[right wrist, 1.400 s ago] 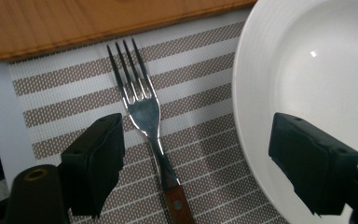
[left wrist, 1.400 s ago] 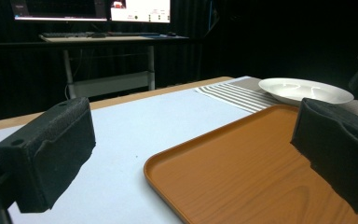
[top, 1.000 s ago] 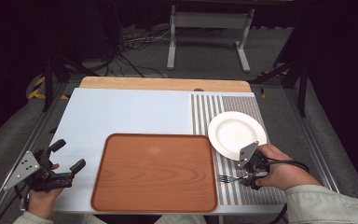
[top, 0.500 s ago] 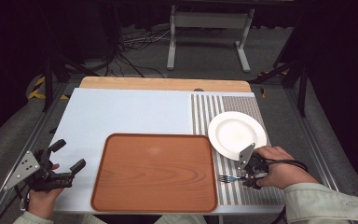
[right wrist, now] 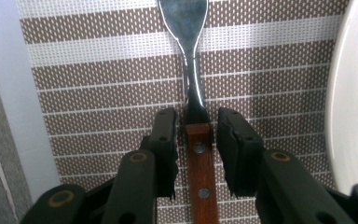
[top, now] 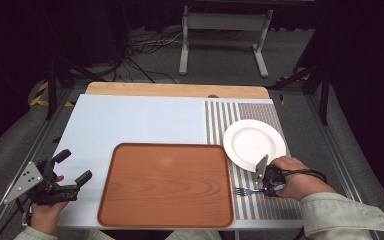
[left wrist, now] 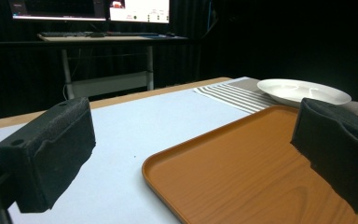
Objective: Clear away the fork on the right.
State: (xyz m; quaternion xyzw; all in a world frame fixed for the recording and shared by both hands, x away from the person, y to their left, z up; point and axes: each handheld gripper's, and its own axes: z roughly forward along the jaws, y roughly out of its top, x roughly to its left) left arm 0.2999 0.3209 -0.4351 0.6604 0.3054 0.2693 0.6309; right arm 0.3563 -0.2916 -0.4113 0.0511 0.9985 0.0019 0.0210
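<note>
Right hand-held gripper [right wrist: 196, 140] jaws just closing around fork [right wrist: 193, 93], gaps remain.

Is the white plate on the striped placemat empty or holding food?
Empty: the round white plate shows a bare surface in the high view, and its rim carries nothing in the left gripper view.

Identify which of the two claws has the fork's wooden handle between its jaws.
The right claw: its jaws have just been closing either side of the fork, narrow gaps remaining. The left claw stands wide open, holding nothing, beside the tray.
</note>
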